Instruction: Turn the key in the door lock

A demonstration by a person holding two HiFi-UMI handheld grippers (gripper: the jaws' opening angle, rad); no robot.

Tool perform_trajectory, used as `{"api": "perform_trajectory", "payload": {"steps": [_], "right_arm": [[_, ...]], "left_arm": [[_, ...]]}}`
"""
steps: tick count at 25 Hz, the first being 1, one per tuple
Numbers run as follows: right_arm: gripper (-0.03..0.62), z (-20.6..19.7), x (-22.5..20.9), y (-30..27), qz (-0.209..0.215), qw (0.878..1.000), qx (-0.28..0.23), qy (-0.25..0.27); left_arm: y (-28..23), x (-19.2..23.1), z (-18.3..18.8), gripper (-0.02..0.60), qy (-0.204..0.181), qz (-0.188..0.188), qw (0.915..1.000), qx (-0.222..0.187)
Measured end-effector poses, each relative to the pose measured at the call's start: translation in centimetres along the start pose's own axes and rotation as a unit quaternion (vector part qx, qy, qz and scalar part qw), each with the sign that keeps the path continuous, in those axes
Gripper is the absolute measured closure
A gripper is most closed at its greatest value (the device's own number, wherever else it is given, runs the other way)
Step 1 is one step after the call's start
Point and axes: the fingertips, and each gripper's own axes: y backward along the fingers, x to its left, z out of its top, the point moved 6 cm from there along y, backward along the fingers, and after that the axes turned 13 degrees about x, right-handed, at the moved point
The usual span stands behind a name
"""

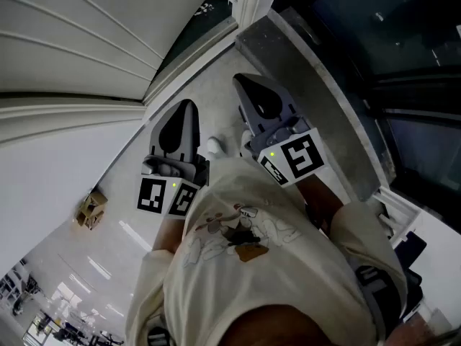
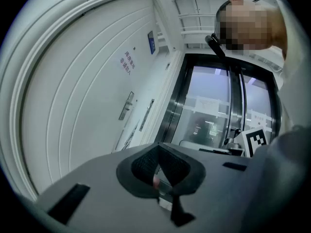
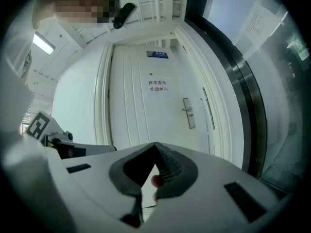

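A pale, glossy floor (image 1: 68, 175) fills the lower left of the head view, streaked with reflected lights (image 1: 97, 267) — a small cardboard box (image 1: 90, 207) sits on it. Toward the upper right runs a grey stone ledge (image 1: 317, 78), with dark glazing (image 1: 410, 49) beyond it. In the left gripper view, glass panels in dark metal frames (image 2: 218, 110) stand right of centre under white ceiling beams (image 2: 194, 13). The right gripper view shows a lit ceiling panel (image 3: 43, 42) at the upper left — and a paper notice (image 3: 260, 16) on the glass, upper right.
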Motion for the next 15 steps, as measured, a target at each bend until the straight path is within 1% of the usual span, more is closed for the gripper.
{"api": "perform_trajectory", "payload": {"steps": [6, 11, 15], "right_arm": [[0.588, 0.4, -1.6, 0.1, -0.002, 1.000, -0.002, 0.006], [0.588, 0.4, -2.6, 1.3, -0.003, 1.000, -0.009, 0.003], [0.585, 0.3, -3.6, 2.2, 0.020, 1.000, -0.018, -0.009]], "left_arm": [[-0.9, -0.6, 0.1, 0.580, 0.005, 0.004, 1.0000, -0.007], [-1.7, -2.0, -0.6, 0.580, -0.001, 0.001, 1.0000, 0.001], [-2.5, -3.1, -0.7, 0.580, -0.004, 0.000, 1.0000, 0.004]]}}
